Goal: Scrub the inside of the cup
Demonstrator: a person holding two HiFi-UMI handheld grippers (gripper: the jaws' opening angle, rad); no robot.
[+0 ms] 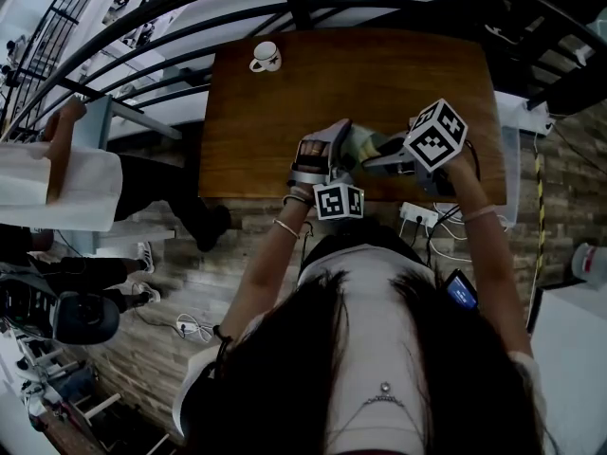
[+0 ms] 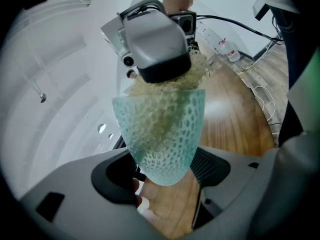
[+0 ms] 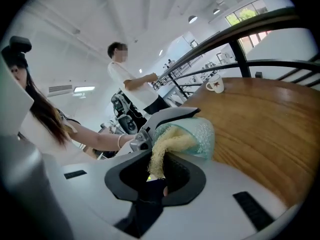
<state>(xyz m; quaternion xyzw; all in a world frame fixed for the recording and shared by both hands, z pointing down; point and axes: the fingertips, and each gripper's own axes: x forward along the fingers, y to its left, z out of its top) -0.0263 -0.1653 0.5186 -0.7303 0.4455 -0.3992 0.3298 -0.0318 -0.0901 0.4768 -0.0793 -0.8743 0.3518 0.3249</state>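
A pale turquoise dimpled cup (image 2: 162, 134) is held above the near edge of the wooden table (image 1: 379, 74), its mouth turned toward the right gripper. My left gripper (image 2: 165, 169) is shut on the cup's body. My right gripper (image 3: 157, 171) is shut on a yellowish mesh scrubber (image 3: 167, 144), whose end is pushed into the cup (image 3: 197, 136). The scrubber (image 2: 165, 91) fills the cup's mouth in the left gripper view, under the right gripper's grey head. In the head view the cup (image 1: 365, 143) sits between the left gripper (image 1: 327, 159) and the right gripper (image 1: 384, 159).
A white mug (image 1: 266, 57) with a red mark stands at the table's far left corner, also seen as the mug (image 3: 215, 85). A person in white (image 1: 66, 173) stands left of the table by a railing. A power strip (image 1: 417, 218) and cables lie on the floor below the near edge.
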